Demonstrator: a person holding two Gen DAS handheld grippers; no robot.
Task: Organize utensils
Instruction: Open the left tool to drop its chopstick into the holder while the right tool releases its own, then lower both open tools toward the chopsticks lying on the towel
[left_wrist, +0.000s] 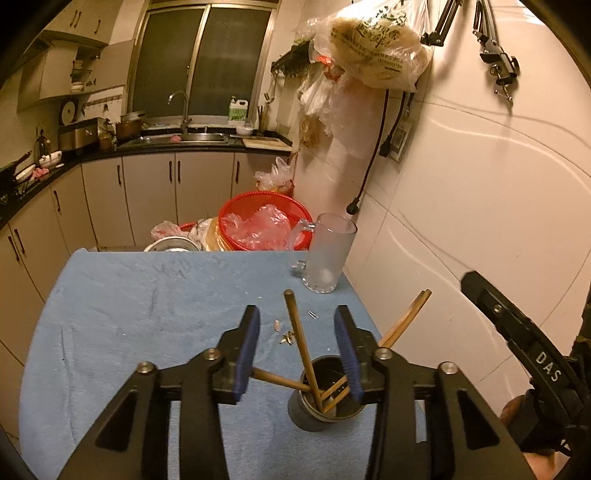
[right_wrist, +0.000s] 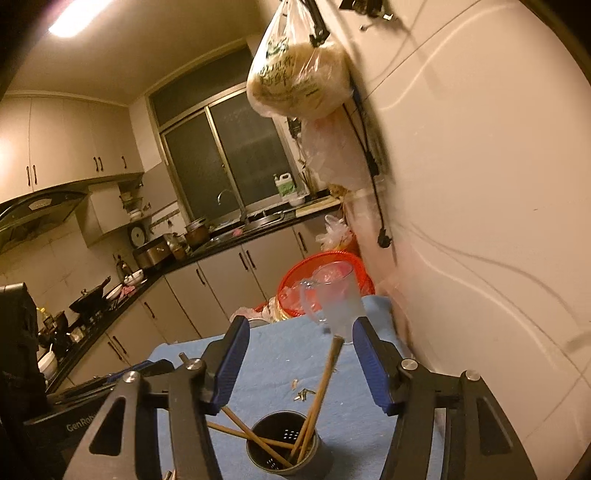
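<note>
A dark round utensil holder (left_wrist: 304, 417) (right_wrist: 325, 456) stands on the blue cloth (left_wrist: 147, 314) near the table's right side. Several wooden chopsticks (left_wrist: 298, 343) (right_wrist: 325, 376) lean in it at different angles, one tipped far out to the left (left_wrist: 275, 379). My left gripper (left_wrist: 297, 314) hangs open just above and in front of the holder; one upright chopstick rises between its blue pads without touching them. My right gripper (right_wrist: 301, 323) is open too, wider, with a pair of chopsticks standing free in the gap.
A frosted glass mug (left_wrist: 330, 254) (right_wrist: 338, 302) stands at the table's far right corner by the white wall. Behind it is a red basket (left_wrist: 236, 214) with plastic bags. Small scraps (left_wrist: 286, 338) lie on the cloth. Kitchen counter and cabinets lie beyond.
</note>
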